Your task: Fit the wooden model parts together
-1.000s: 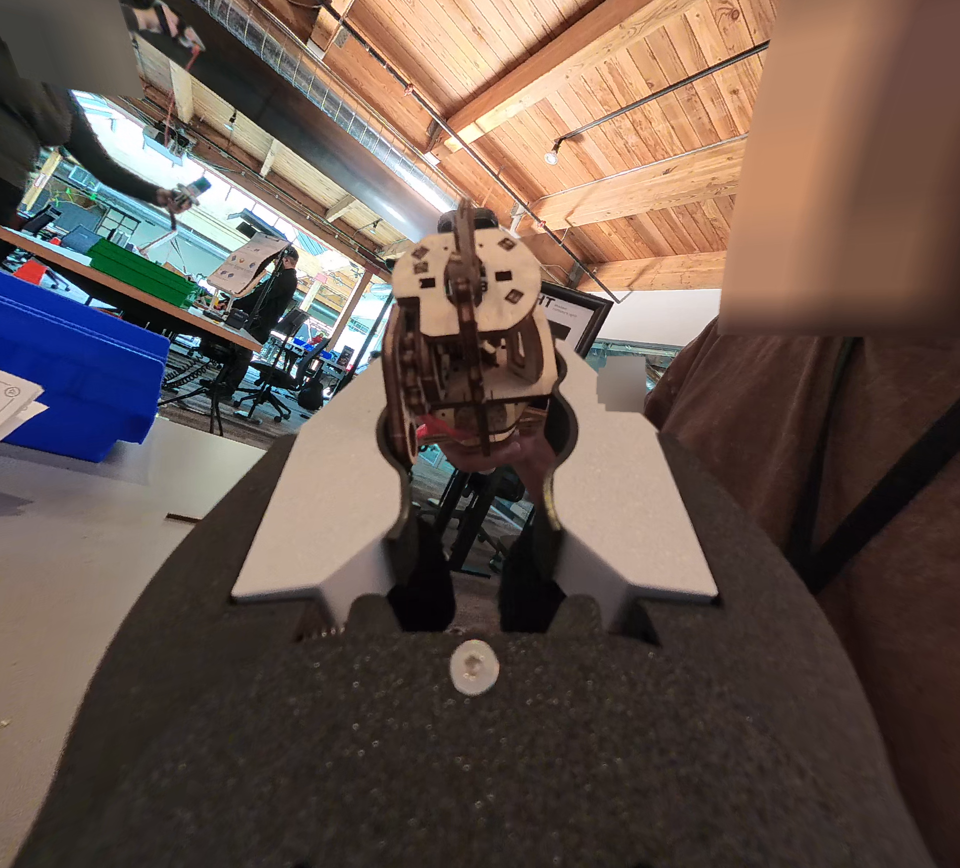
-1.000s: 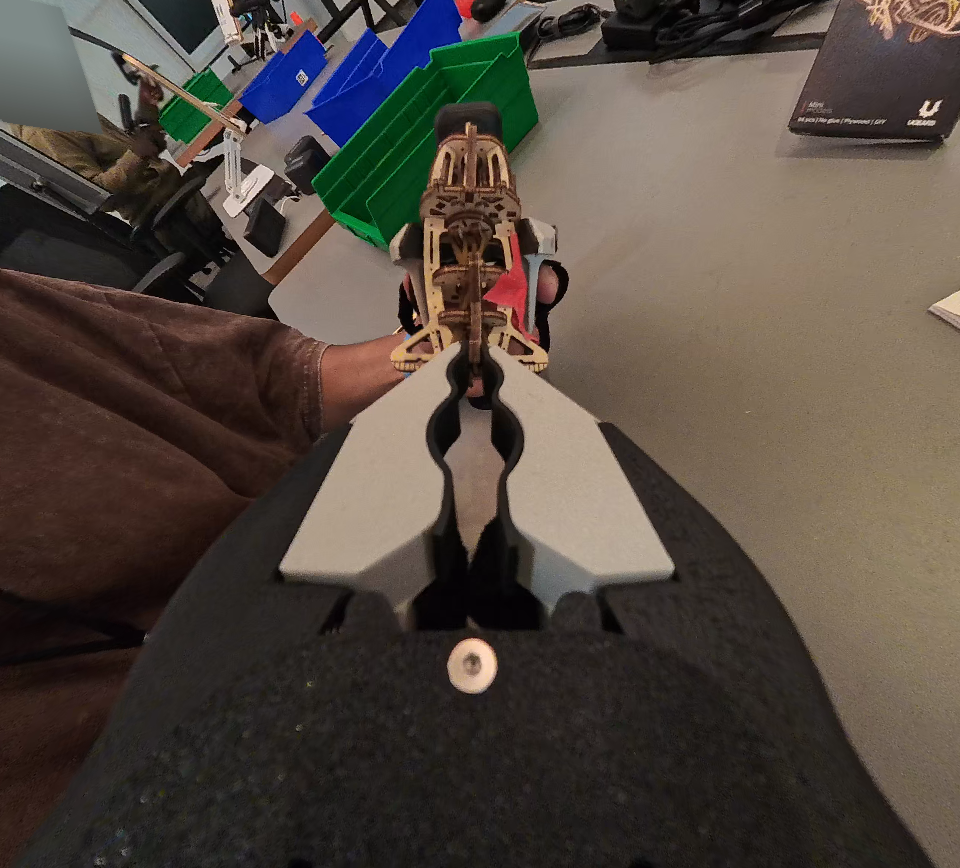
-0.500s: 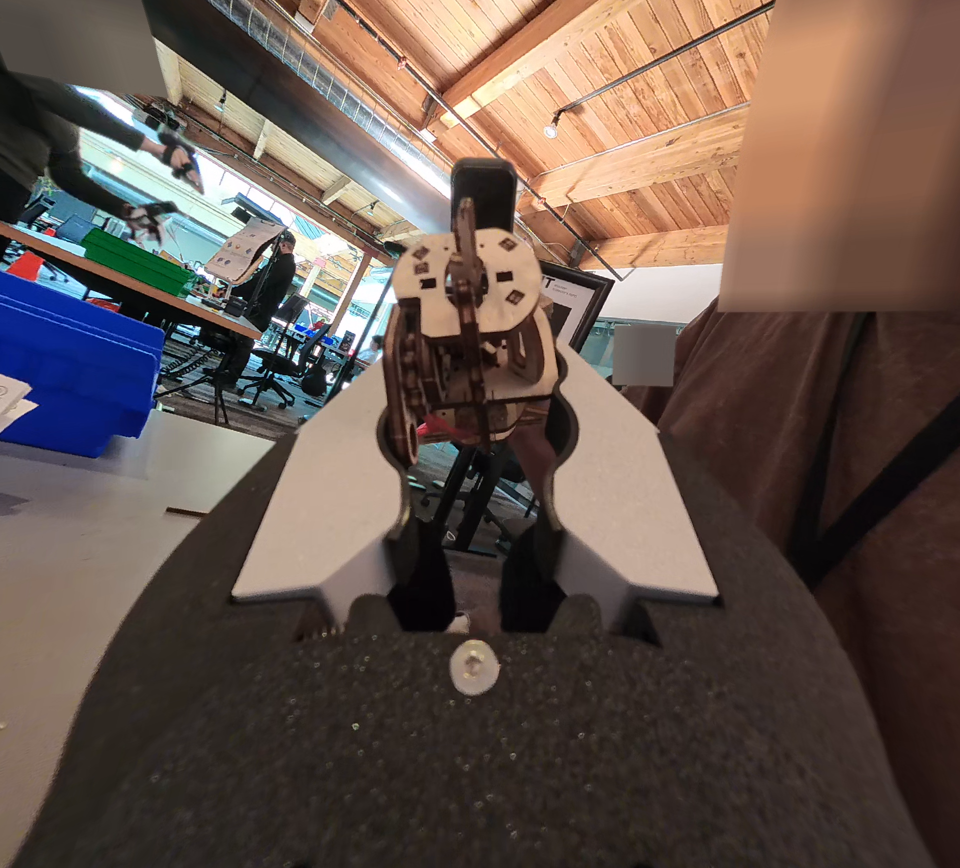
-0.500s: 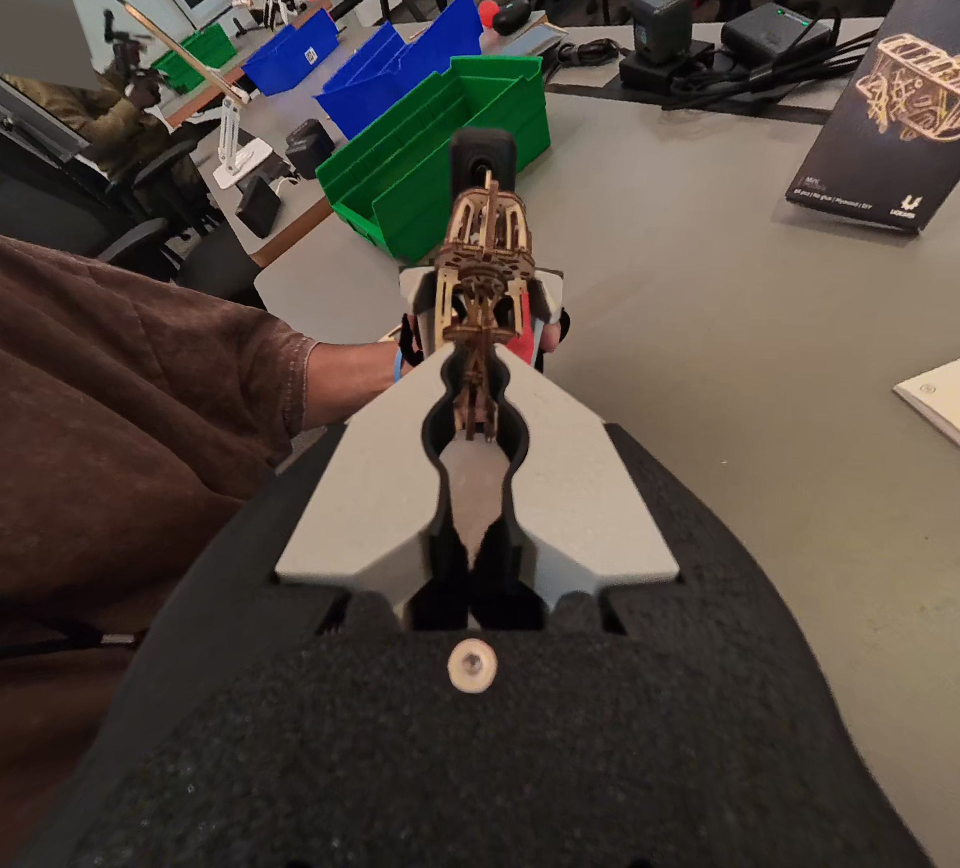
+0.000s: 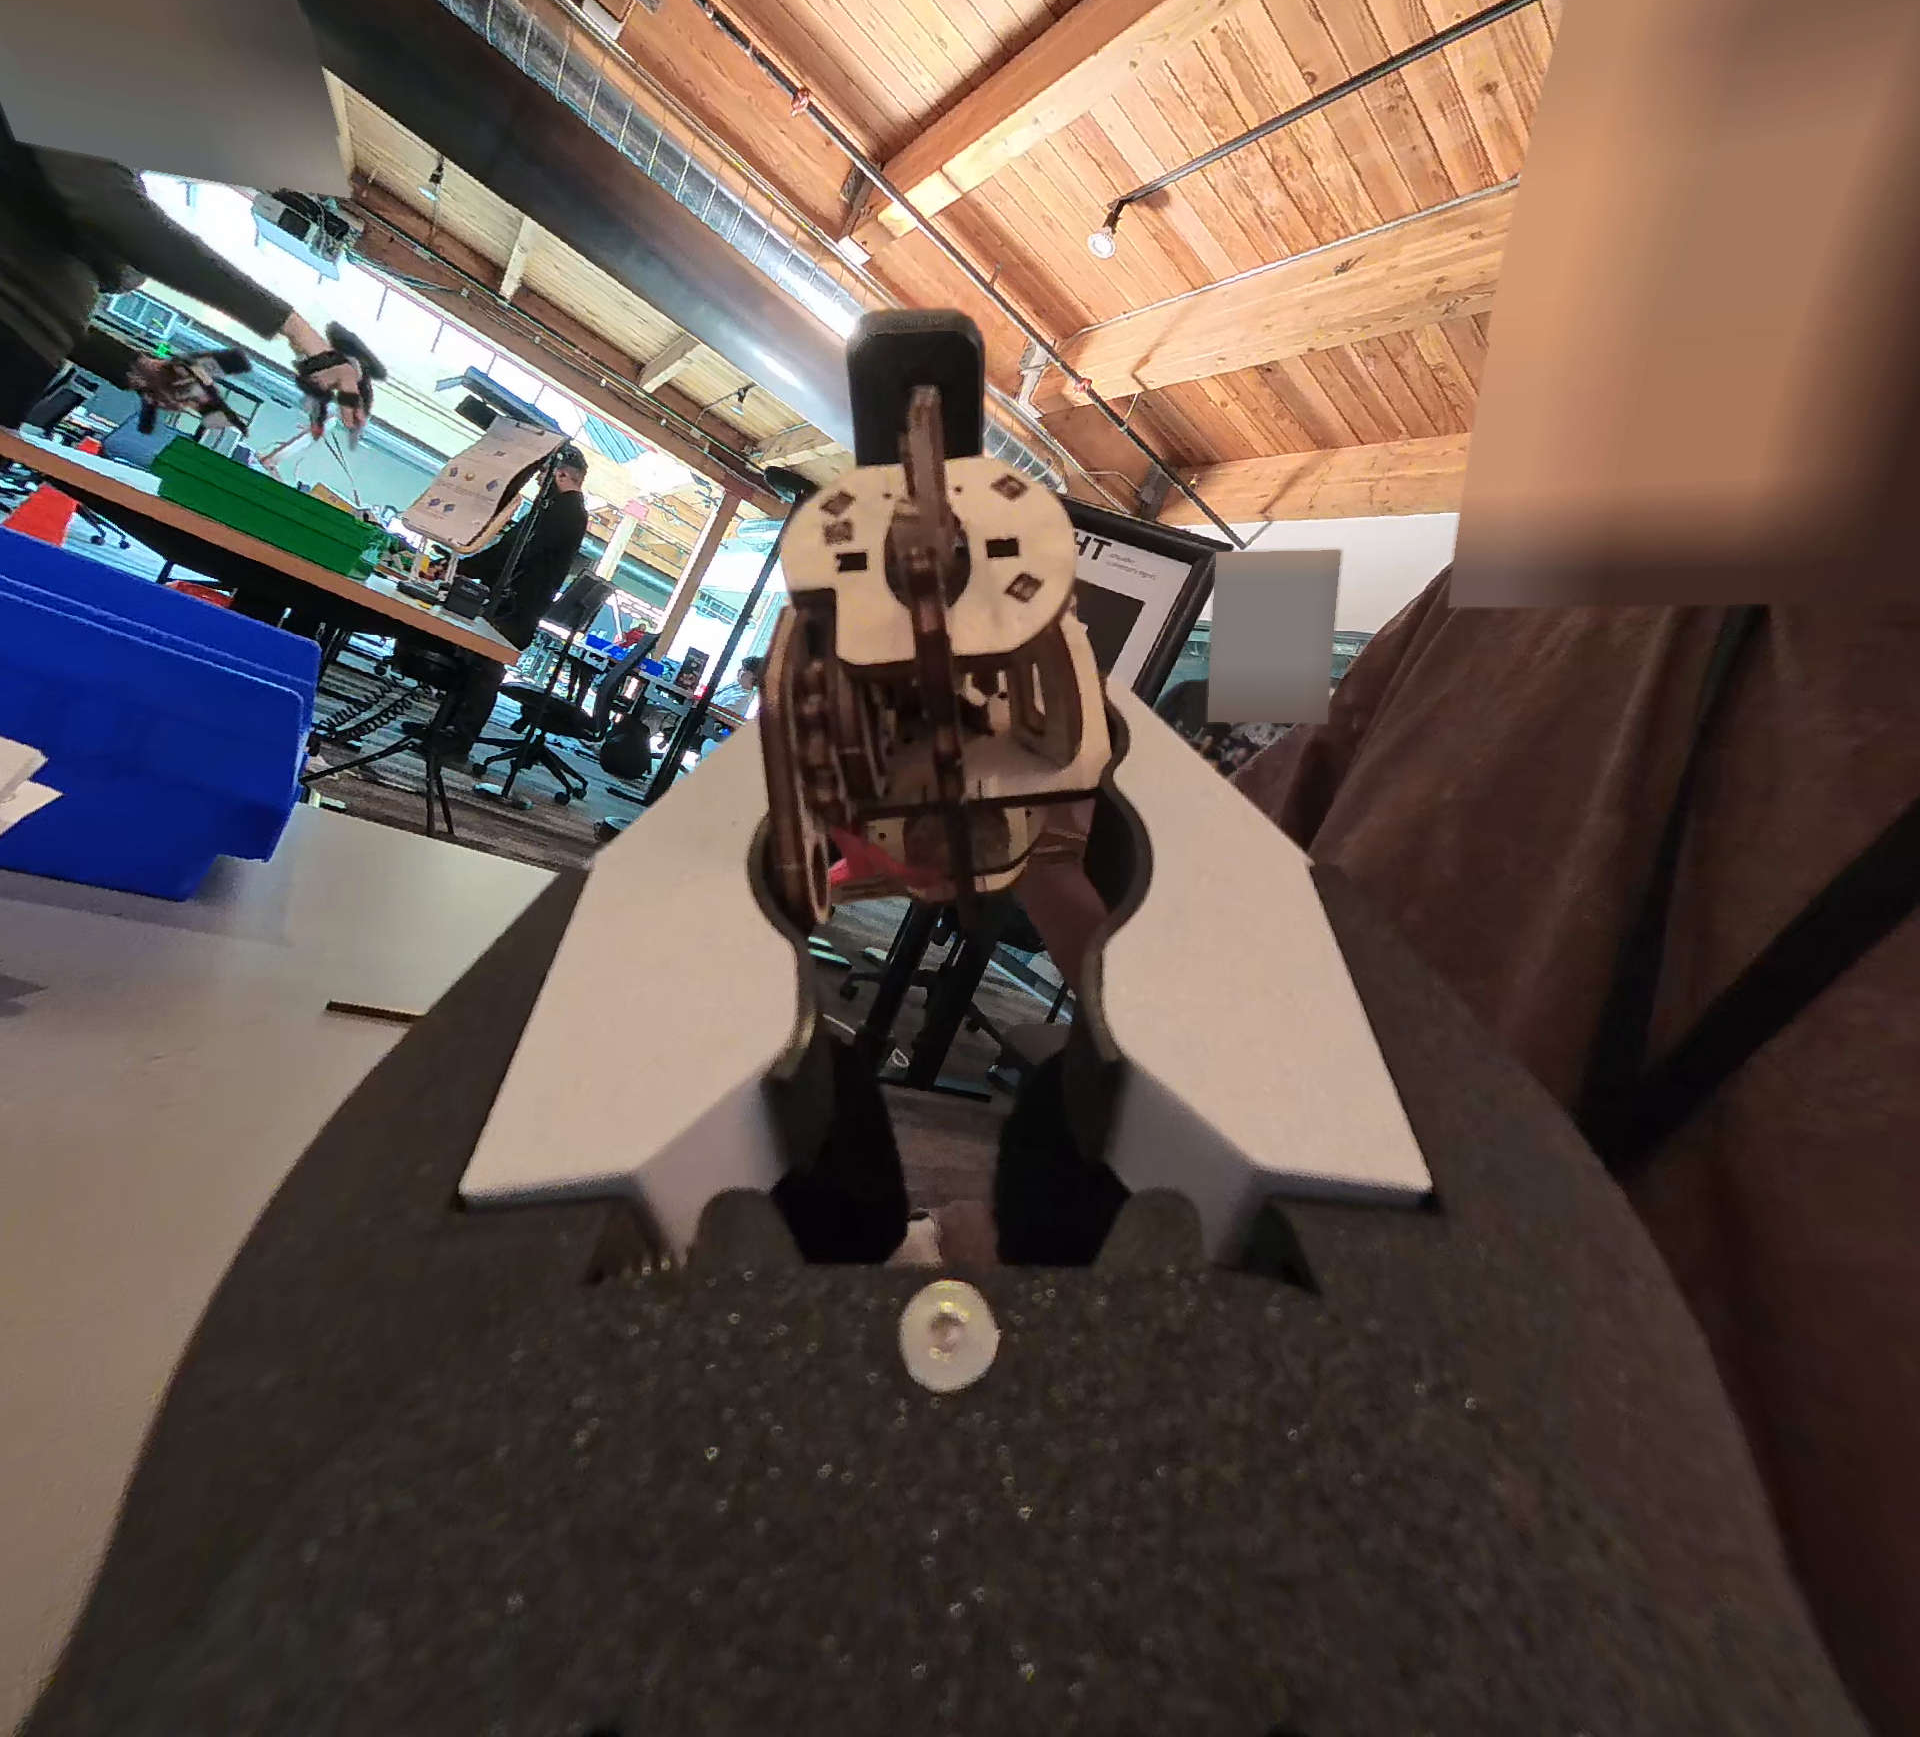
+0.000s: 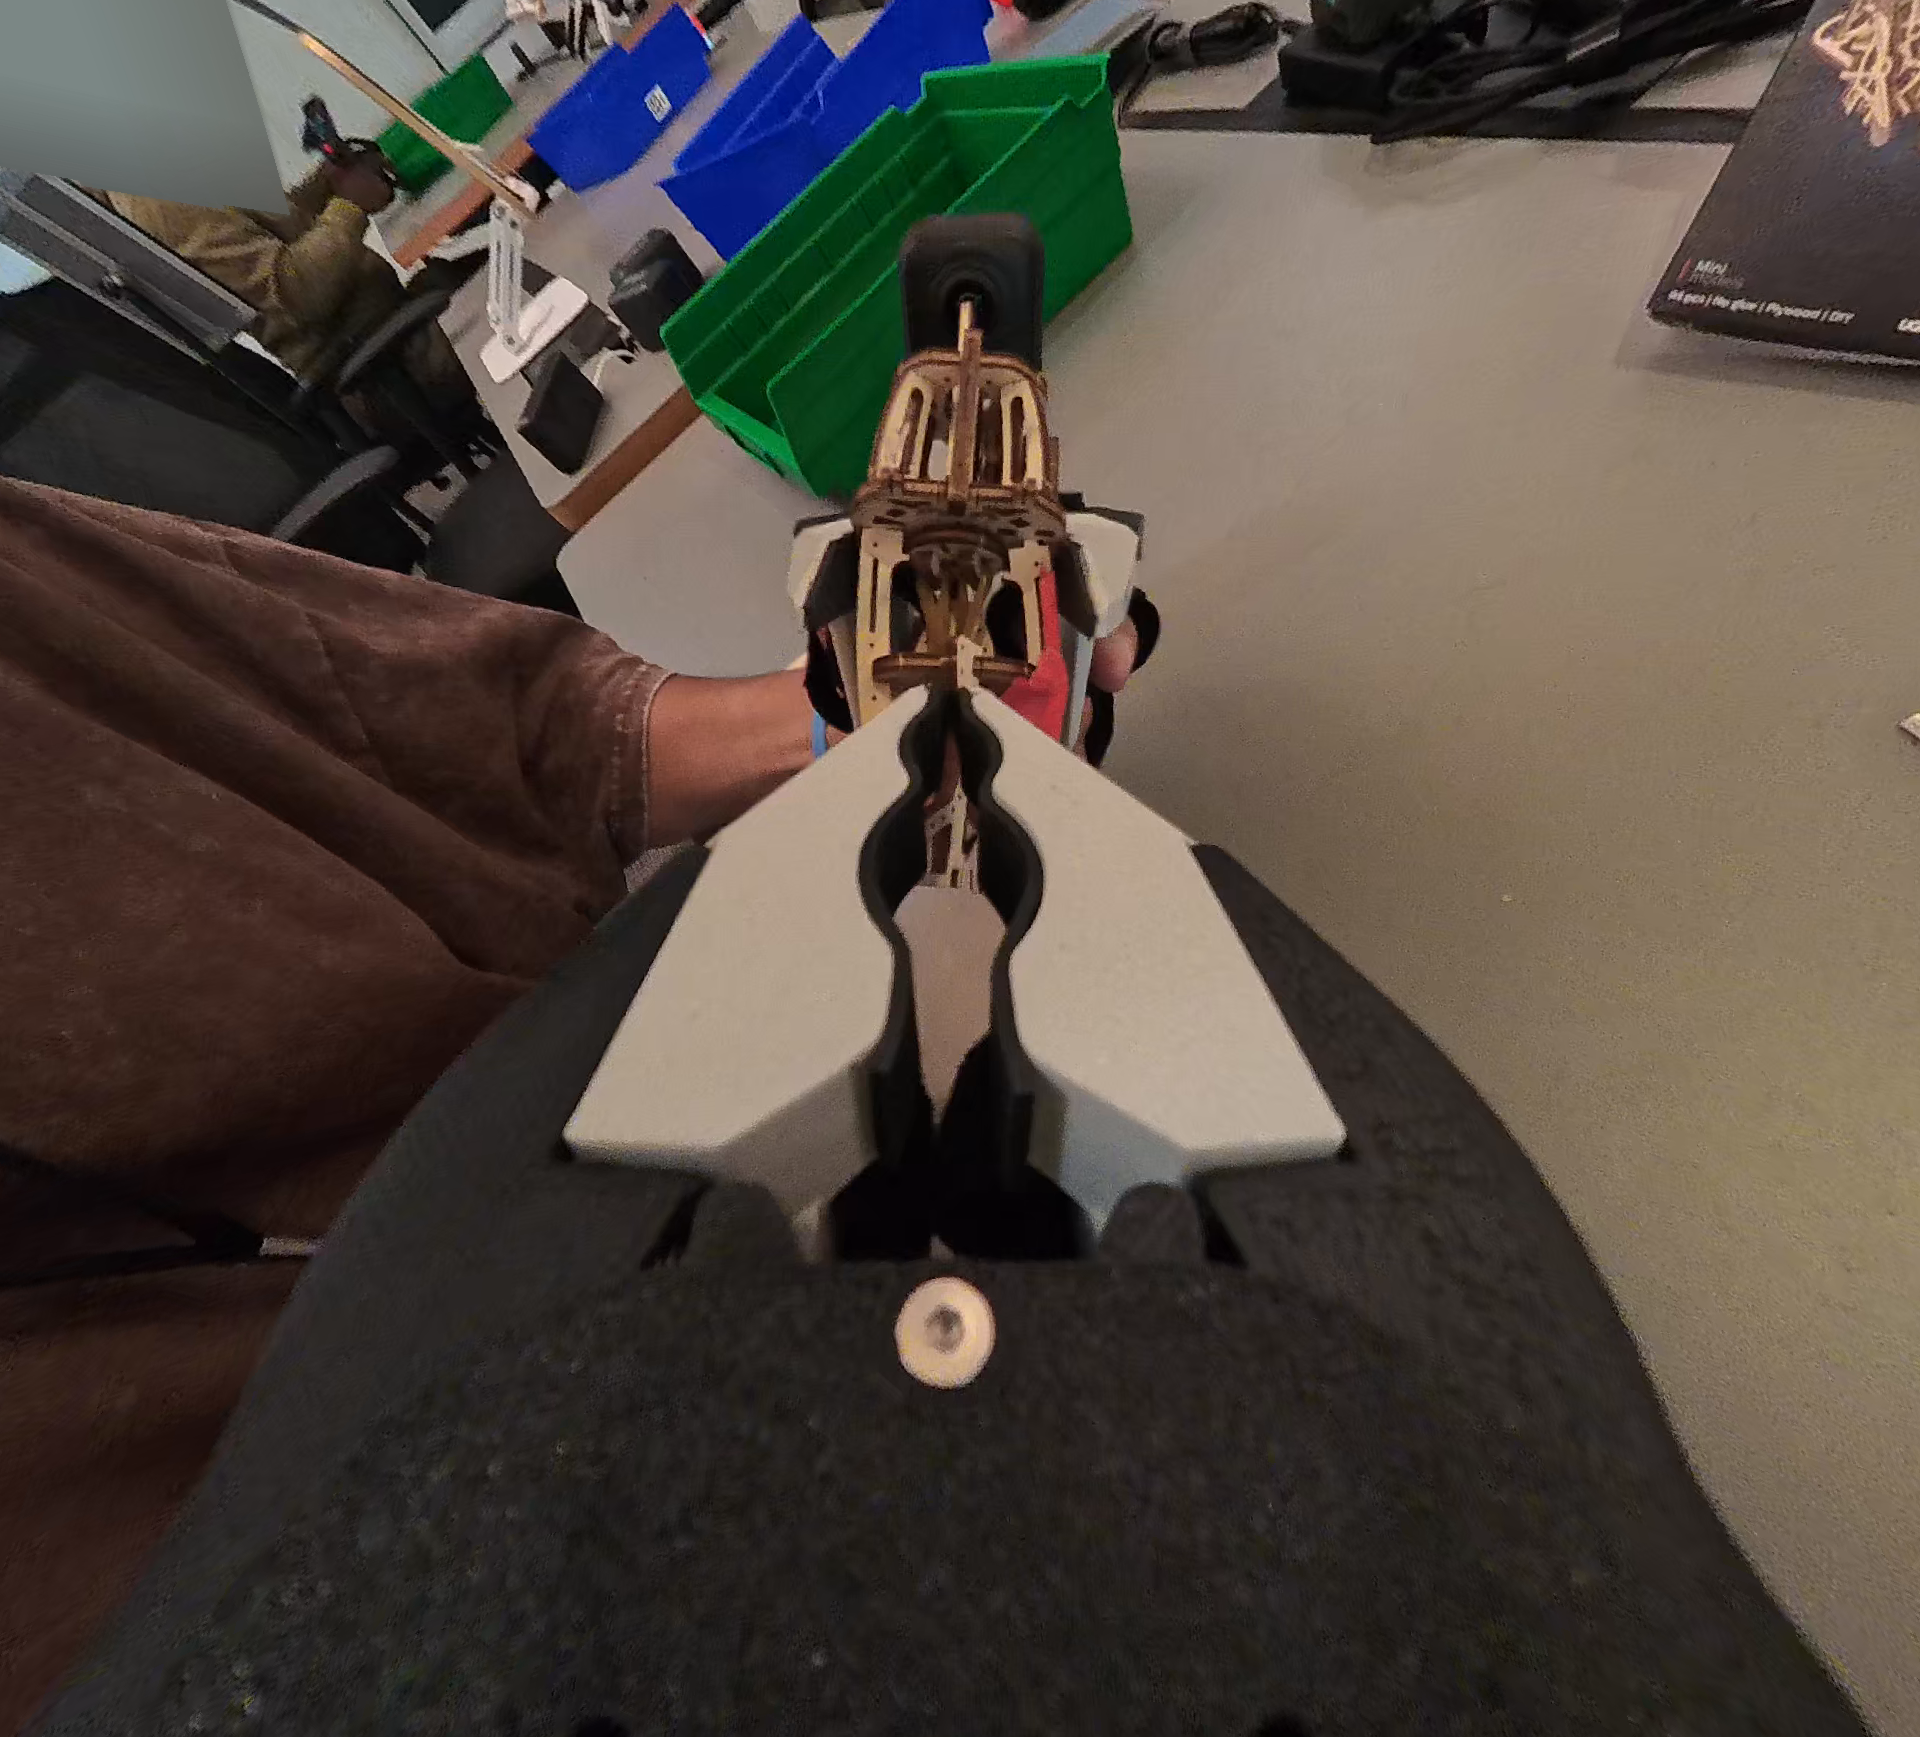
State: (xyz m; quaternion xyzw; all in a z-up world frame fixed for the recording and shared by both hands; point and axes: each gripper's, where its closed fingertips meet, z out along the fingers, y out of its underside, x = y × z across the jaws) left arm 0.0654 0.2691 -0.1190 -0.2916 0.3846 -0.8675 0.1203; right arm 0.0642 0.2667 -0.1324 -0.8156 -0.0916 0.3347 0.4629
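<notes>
The wooden model (image 5: 925, 679), a round-faced laser-cut assembly, sits between the grey fingers of my left gripper (image 5: 935, 752), which is shut on it and tilts it up toward the ceiling. A thin flat wooden part (image 5: 925, 482) stands edge-on against the model's face. In the right wrist view my right gripper (image 6: 951, 700) is shut on that thin part (image 6: 956, 840), which runs forward into the model (image 6: 961, 482). The left gripper's fingers (image 6: 1107, 565) and a hand hold the model from the far side. A red scrap (image 6: 1044, 690) shows beside the model.
The grey table (image 6: 1455, 648) carries a green bin (image 6: 935, 233), blue bins (image 6: 831, 98), a black box (image 6: 1829, 129) and chargers with cables (image 6: 1455, 4). A brown sleeve (image 6: 260, 804) fills the left. A blue bin (image 5: 135, 721) is at the left wrist view's left.
The two grippers have drawn closer. The thin part sits deeper between the right fingers, and the right gripper's black camera has risen into view above the model.
</notes>
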